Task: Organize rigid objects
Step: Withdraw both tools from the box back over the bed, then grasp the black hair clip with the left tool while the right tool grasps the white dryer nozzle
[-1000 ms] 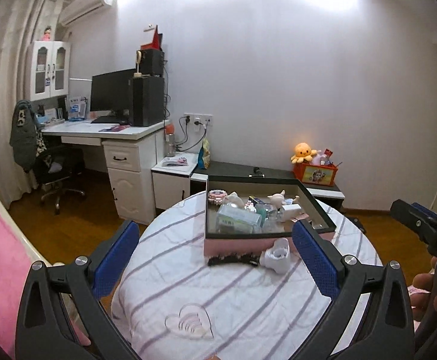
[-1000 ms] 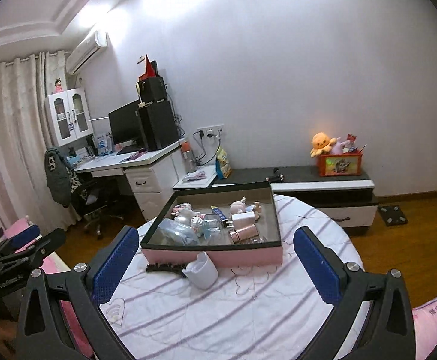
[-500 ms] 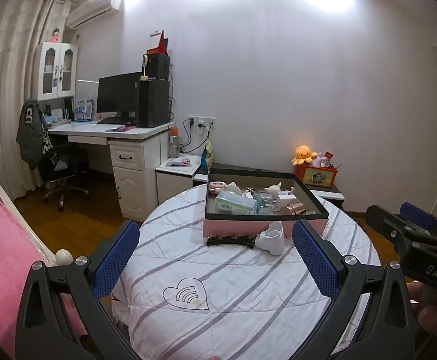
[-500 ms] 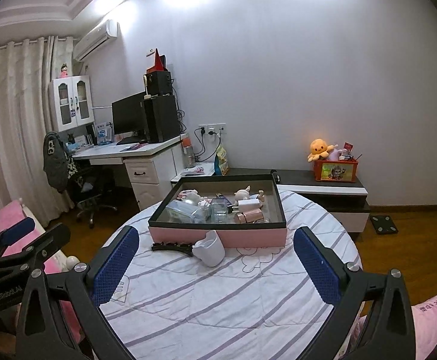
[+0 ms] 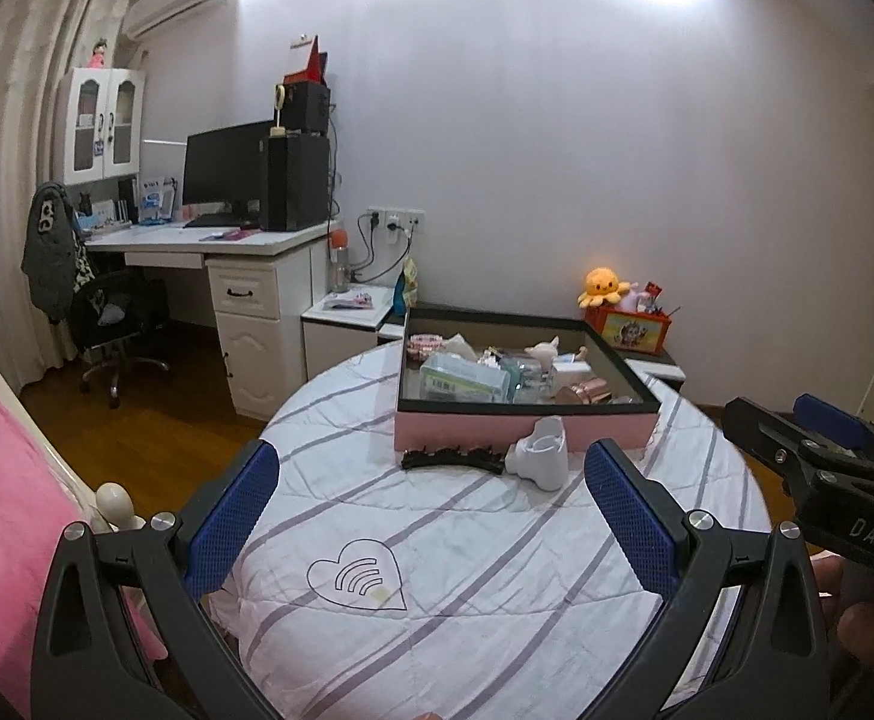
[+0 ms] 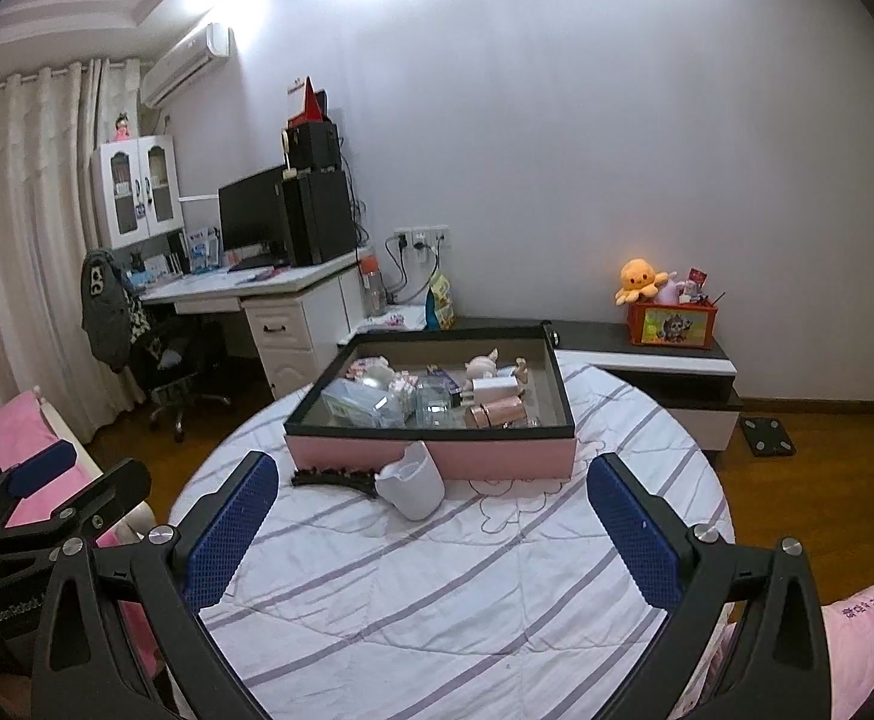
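Two loose items wait outside the box; neither is picked up yet.
Mid-frame, the striped cloth table (image 6: 437, 570) bears a rigid pink box (image 6: 437, 459); against its front lie a smooth white cup (image 6: 411, 480), tipped, and a toothed black clip (image 6: 334, 476). Left gripper (image 5: 431, 516) and right gripper (image 6: 431, 516) hang spread, empty; next likely calls for closing on the cup.
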Motion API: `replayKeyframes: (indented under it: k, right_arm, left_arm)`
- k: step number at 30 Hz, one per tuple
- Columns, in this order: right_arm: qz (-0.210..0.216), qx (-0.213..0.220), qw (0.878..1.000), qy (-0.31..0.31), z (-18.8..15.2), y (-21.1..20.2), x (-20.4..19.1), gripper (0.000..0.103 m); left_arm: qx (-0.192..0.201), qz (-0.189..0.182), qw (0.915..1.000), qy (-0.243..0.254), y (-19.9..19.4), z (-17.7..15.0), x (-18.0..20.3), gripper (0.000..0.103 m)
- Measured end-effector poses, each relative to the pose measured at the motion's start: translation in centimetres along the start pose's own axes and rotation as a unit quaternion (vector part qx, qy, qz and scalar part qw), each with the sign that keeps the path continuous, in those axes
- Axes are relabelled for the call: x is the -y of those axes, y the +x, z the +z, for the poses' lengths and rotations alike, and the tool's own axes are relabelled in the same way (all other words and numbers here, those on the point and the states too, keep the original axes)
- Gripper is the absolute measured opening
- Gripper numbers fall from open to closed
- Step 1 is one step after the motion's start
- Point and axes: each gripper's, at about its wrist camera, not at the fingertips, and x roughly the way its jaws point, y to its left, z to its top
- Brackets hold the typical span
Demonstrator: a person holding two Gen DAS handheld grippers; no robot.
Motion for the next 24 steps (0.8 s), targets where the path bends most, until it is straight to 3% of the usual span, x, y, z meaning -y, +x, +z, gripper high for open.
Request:
replayKeyframes:
  k: [5, 12, 22, 24]
  right_arm:
    - [0.029, -0.036, 0.999, -0.016, -0.8, 3.2, 0.3, 0.103]
    - [0.037, -0.111, 0.993, -0.024, -2.2, 10.2, 0.8, 0.103]
    - [0.096, -0.195, 0.976, -0.019, -2.3, 19.0, 0.8, 0.103]
    - [0.102, -0.207, 0.973, -0.020, -2.6, 20.2, 0.6, 0.099]
  left_arm:
    - [-0.041, 0.000, 0.9991, 0.008, 4.0, -1.0, -0.4, 0.103]
    - [-0.103, -0.009, 0.9944, 0.025, 10.9, -2.5, 0.0, 0.103]
    - [-0.178, -0.010, 0.9836, 0.028, 18.7, -2.7, -1.3, 0.103]
    - [-0.191, -0.007, 0.9811, 0.030, 19.5, -3.0, -1.7, 0.103]
